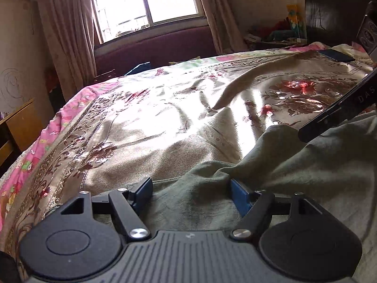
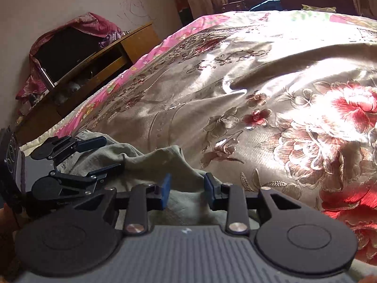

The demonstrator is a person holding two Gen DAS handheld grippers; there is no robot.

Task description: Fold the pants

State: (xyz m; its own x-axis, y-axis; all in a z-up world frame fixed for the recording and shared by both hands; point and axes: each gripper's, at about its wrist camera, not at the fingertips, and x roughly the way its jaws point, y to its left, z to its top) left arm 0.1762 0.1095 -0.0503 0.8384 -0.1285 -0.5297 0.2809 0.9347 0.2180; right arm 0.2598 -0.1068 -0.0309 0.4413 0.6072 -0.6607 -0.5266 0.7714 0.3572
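Observation:
Grey-green pants (image 1: pixel 294 165) lie crumpled on the near part of a bed with a shiny floral bedspread (image 1: pixel 165 122). My left gripper (image 1: pixel 190 191) is open, its blue pads either side of a pants fold, low over the cloth. My right gripper (image 2: pixel 186 188) is open too, with pants cloth (image 2: pixel 150 158) between its blue pads. In the right wrist view the left gripper (image 2: pixel 108 154) shows at the left, open over the pants edge. A finger of the right gripper (image 1: pixel 337 110) shows at the right of the left wrist view.
The bedspread (image 2: pixel 259 94) covers the bed ahead. A dark phone (image 1: pixel 334 55) lies at the far right of the bed. A wooden desk (image 2: pixel 99 66) with a covered monitor stands beyond the bed's left side. A window with curtains (image 1: pixel 146 2) is behind.

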